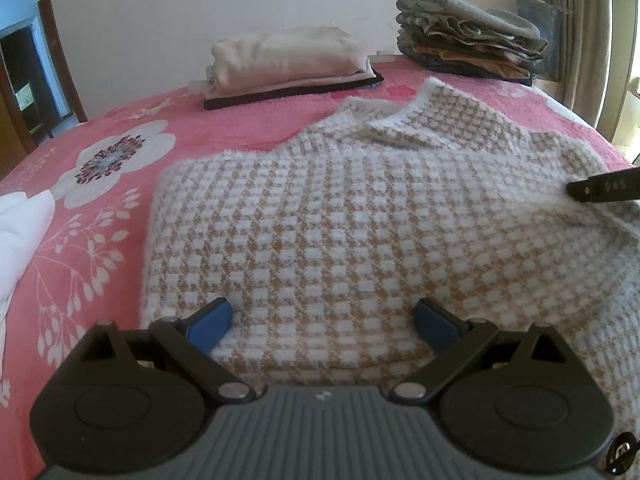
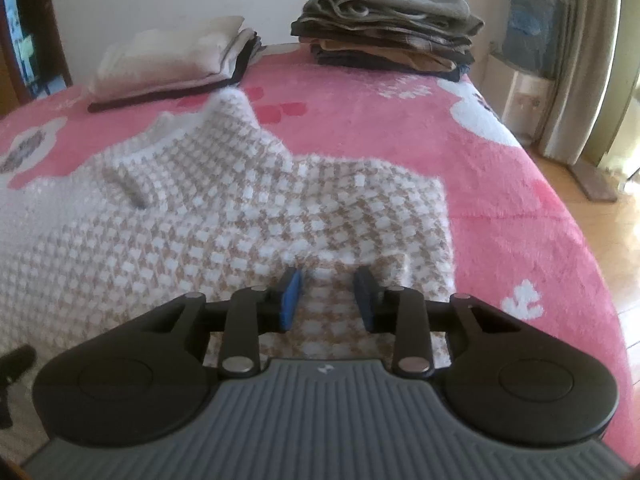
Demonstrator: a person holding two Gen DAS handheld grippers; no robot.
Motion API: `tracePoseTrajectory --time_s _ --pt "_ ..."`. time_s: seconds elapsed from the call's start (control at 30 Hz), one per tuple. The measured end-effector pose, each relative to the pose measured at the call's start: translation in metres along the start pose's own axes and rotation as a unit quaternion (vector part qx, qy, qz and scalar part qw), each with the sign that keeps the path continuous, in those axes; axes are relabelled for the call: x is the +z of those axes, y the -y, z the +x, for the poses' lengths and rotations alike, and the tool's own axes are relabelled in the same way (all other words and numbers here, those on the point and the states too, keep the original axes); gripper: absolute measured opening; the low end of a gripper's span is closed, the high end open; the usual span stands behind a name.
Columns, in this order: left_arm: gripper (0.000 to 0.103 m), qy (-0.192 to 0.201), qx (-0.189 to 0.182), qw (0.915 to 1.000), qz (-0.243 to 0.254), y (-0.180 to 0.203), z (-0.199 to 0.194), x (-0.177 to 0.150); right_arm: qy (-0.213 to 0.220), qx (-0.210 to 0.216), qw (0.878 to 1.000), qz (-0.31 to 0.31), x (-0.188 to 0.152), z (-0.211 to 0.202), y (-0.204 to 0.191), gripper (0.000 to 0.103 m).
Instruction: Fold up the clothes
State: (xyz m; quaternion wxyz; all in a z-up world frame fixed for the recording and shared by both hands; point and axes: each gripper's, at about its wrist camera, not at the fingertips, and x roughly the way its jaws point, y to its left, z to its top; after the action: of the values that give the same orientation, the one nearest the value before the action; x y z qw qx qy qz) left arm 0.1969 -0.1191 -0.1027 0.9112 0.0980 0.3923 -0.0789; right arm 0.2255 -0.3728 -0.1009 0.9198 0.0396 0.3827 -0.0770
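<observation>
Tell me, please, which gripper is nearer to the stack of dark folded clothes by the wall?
Right. The right gripper sits on the sweater's side below the dark stack; the left gripper is further left.

Fuzzy knit sweater [image 1: 360,220], plush blanket [image 1: 100,220]

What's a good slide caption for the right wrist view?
Open right claw poised over the near edge of a houndstooth sweater spread on a pink floral blanket, two folded stacks behind.
</observation>
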Motion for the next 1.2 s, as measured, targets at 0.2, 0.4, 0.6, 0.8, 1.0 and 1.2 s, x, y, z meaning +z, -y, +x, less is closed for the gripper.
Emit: tracePoseTrajectory --time_s 0.2,0.4,0.6,0.8,1.0,1.2 --pt "0.101 0.039 0.004 0.9992 -0.007 0.001 -0.002 -0.012 0.009 -0.006 1.0 -0.006 -0.003 -0.001 -0.003 0.03" --pt "0.102 0.082 0.006 0.9966 -0.006 0.001 -0.004 -0.025 0.038 -0.012 0.999 -0.01 -0.013 -0.004 -0.006 0.03" --pt "0.102 0.087 0.004 0.9961 -0.01 0.0 -0.004 -0.027 0.035 -0.019 0.999 -0.015 -0.013 -0.004 -0.008 0.03" --pt "0.102 0.089 0.0 0.9959 -0.013 -0.002 -0.003 -0.028 0.029 -0.019 0.999 -0.019 -0.009 -0.004 -0.009 0.03" --pt "0.102 0.064 -0.004 0.9978 -0.016 -0.005 -0.004 -0.017 0.021 -0.025 0.999 -0.025 -0.007 -0.002 -0.011 0.03" --pt "0.1 0.066 0.009 0.9974 -0.029 -0.01 -0.015 -0.007 0.021 -0.027 0.999 -0.026 -0.008 -0.002 -0.012 0.03"
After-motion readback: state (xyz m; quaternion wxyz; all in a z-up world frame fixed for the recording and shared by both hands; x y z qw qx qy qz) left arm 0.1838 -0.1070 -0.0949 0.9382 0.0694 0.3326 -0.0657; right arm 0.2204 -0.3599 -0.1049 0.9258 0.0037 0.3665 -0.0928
